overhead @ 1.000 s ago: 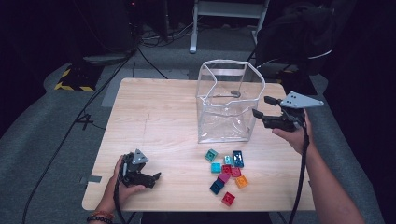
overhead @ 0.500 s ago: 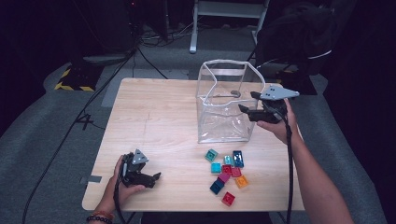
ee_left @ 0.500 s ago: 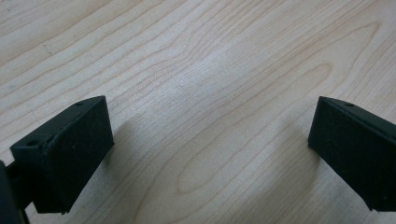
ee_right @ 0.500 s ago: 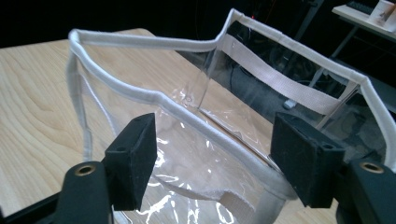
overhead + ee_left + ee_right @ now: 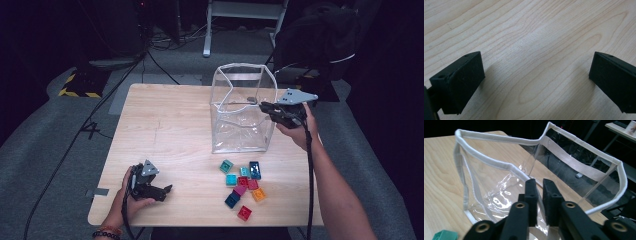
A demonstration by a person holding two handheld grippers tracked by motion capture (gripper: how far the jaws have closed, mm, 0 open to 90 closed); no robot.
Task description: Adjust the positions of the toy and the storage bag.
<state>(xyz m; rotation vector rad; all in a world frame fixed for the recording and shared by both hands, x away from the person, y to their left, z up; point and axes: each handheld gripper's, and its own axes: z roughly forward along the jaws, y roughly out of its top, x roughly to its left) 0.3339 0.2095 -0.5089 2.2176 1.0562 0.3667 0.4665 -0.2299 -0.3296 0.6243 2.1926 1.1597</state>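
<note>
1. At the near left of the tabletop (image 5: 165, 125), the high view shows the left gripper (image 5: 162, 190) resting low in the person's left hand (image 5: 131, 200), well apart from everything else. The left gripper view adds what the high view cannot: its jaws stand wide apart over bare wood grain, with nothing between them.
2. In the middle, toward the near edge, a cluster of small coloured blocks (image 5: 242, 182) lies loose on the tabletop just in front of the bag; teal, blue, red, orange and magenta ones can be told apart.
3. Right of centre stands the clear plastic bag (image 5: 240, 120), upright and open-topped, with a white-trimmed rim.
4. At the right, the right gripper (image 5: 266, 107) meets the bag's right rim. The right gripper view (image 5: 537, 195) shows its jaws have just been closing and now pinch the bag's wall at the white rim, a detail too small in the high view.
</note>
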